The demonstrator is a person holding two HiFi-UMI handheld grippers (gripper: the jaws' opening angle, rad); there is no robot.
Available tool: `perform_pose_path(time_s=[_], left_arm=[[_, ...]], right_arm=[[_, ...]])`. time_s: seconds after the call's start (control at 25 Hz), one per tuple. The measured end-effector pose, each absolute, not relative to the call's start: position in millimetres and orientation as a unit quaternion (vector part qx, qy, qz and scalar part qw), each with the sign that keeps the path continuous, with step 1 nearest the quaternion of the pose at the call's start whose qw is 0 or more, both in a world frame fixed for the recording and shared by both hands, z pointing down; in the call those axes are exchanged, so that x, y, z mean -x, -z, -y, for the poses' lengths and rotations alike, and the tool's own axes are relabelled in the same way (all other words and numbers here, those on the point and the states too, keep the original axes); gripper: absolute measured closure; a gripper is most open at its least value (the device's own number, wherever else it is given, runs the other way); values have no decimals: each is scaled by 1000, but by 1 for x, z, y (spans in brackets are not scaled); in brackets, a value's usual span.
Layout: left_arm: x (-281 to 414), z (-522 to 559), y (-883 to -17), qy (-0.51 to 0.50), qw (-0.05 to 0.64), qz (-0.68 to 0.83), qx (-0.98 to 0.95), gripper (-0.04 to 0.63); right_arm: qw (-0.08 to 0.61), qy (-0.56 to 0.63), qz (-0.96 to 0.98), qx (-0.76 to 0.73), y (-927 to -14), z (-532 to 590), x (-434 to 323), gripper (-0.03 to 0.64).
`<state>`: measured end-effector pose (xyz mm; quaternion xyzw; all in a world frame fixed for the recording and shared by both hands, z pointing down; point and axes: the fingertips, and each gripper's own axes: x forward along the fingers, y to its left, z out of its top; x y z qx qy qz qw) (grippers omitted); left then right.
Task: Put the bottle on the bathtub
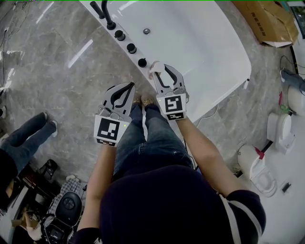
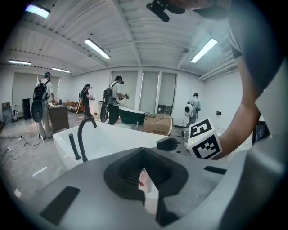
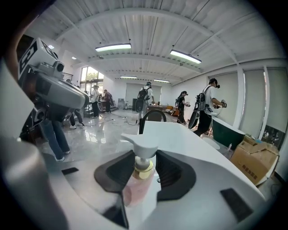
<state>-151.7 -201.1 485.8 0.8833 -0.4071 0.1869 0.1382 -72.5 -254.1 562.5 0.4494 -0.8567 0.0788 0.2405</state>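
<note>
- The right gripper (image 1: 166, 74) reaches out over the near rim of the white bathtub (image 1: 205, 45). Its claw pinches a pink pump bottle (image 1: 156, 68).
- In the right gripper view, the right gripper (image 3: 143, 164) has one jaw close against each side of the bottle (image 3: 137, 182), at the gold collar under the white pump head.
- The bottle stands upright at the tub's near edge, just beside the nearest of three black knobs (image 1: 142, 62). No view shows whether its base rests on the rim.
- The left gripper (image 1: 129, 88) hangs to the left of the right one, over the grey floor (image 1: 57, 71) just outside the tub.
- In the left gripper view, the left gripper (image 2: 143, 150) has its jaw tips pressed together. A white surface with a red mark shows through the gap below the tips, and what it is cannot be made out.
- A black curved faucet (image 1: 108, 14) rises at the far left end of the rim, beyond the knobs.
- A brown cardboard box (image 1: 264, 19) lies on the floor to the far right of the tub.
- Another person's jeans-clad legs (image 1: 28, 133) stand on the floor to the left.
- Several people with backpacks (image 3: 204, 108) stand far off in the room behind the tub.
</note>
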Motion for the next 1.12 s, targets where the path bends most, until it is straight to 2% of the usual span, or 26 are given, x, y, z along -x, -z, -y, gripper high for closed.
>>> perform_pose_path(time_s=[0.8,1.12], left_arm=[[151,188,-497,-193,158,388,-887,572],[148,186,-492,-191,156,386,-889,572]], right_arm=[[279,-54,858,-428,-588,240,90,456],[273,-94,857,-428,-593,231,90,454]])
